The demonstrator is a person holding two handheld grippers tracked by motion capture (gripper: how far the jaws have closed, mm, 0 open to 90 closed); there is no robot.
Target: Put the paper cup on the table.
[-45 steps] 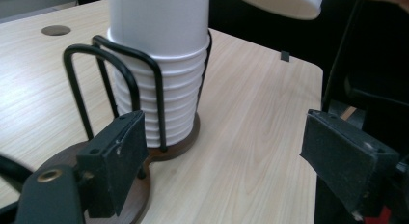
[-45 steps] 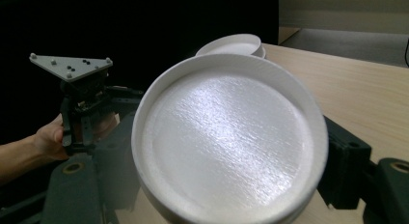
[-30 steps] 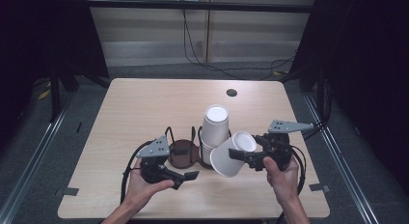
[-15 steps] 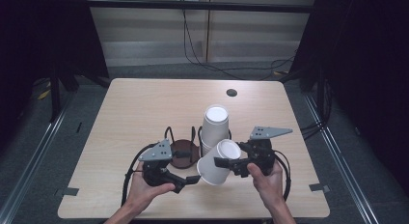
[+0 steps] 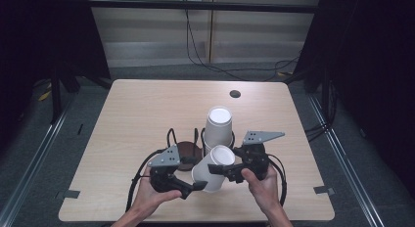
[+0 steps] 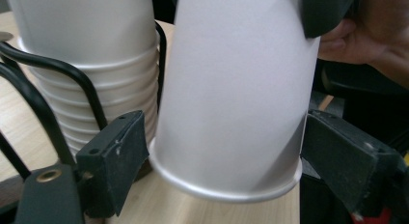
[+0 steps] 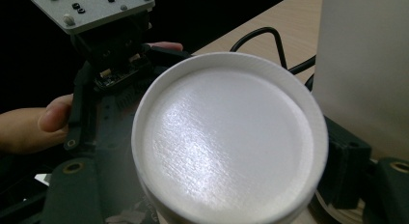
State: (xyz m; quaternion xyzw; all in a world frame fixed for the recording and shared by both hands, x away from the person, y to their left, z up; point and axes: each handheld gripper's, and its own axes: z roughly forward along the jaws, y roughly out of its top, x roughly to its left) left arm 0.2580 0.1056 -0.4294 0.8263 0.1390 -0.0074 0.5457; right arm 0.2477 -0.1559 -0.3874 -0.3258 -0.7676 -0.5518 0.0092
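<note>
A single white paper cup [image 5: 211, 169] hangs tilted over the table's front, base up and mouth toward the lower left. My right gripper [image 5: 224, 169] is shut on its sides near the base [image 7: 226, 137]. My left gripper [image 5: 195, 185] sits at the cup's mouth. In the left gripper view its jaws stand open on either side of the rim [image 6: 226, 185], close to it but not visibly pressing. Just behind, a stack of white cups [image 5: 218, 123] stands upside down in a black wire holder [image 5: 171, 136].
A dark brown round thing [image 5: 188, 153] sits in the wire holder left of the stack. A small dark hole [image 5: 235, 94] marks the far side of the wooden table [image 5: 142, 109]. Cables trail from both grippers at the front edge.
My right gripper has carried the cup left and down, so that the cup's rim now lies between my left gripper's jaws. The left gripper has stayed put.
</note>
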